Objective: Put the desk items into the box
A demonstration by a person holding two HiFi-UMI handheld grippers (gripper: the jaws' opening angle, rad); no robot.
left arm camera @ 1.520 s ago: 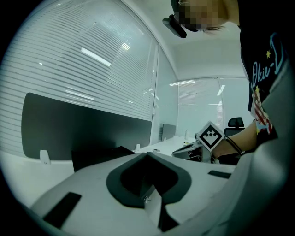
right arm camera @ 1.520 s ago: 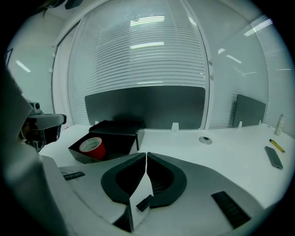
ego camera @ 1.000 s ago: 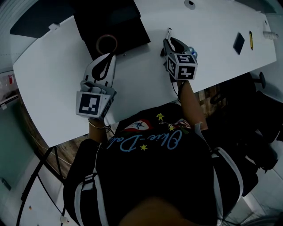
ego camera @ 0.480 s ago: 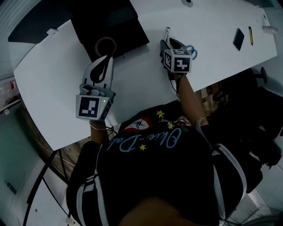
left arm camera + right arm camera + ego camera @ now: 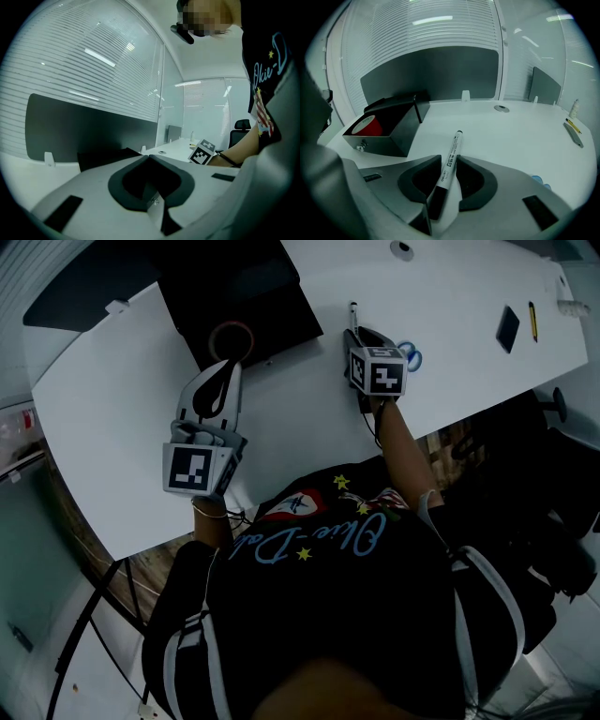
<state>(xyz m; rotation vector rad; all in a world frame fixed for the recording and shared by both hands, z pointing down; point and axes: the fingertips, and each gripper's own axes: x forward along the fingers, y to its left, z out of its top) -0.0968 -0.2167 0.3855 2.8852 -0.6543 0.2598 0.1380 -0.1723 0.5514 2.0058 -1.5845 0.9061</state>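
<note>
A black-and-white marker [image 5: 454, 145] lies on the white desk [image 5: 300, 427], its tip [image 5: 353, 310] showing beyond my right gripper [image 5: 357, 334]. The right gripper [image 5: 448, 158] is tilted down over it. Its jaws have just been opening and stand open on either side of the marker's barrel, which rests on the desk. The black box [image 5: 272, 306] stands at the back left with a red tape roll [image 5: 232, 337] inside, also seen in the right gripper view [image 5: 365, 125]. My left gripper [image 5: 227, 367] hovers shut and empty by the box's near edge [image 5: 149, 157].
Blue-handled scissors [image 5: 410, 355] lie just right of the right gripper. Farther right on the desk are a flat black item [image 5: 506, 329] and a yellow pencil [image 5: 532, 322]. A round cable hole [image 5: 402, 249] sits at the back. A grey divider panel [image 5: 431, 75] backs the desk.
My right gripper has dropped lower over the marker, shifting slightly away from me. The left gripper has stayed where it was.
</note>
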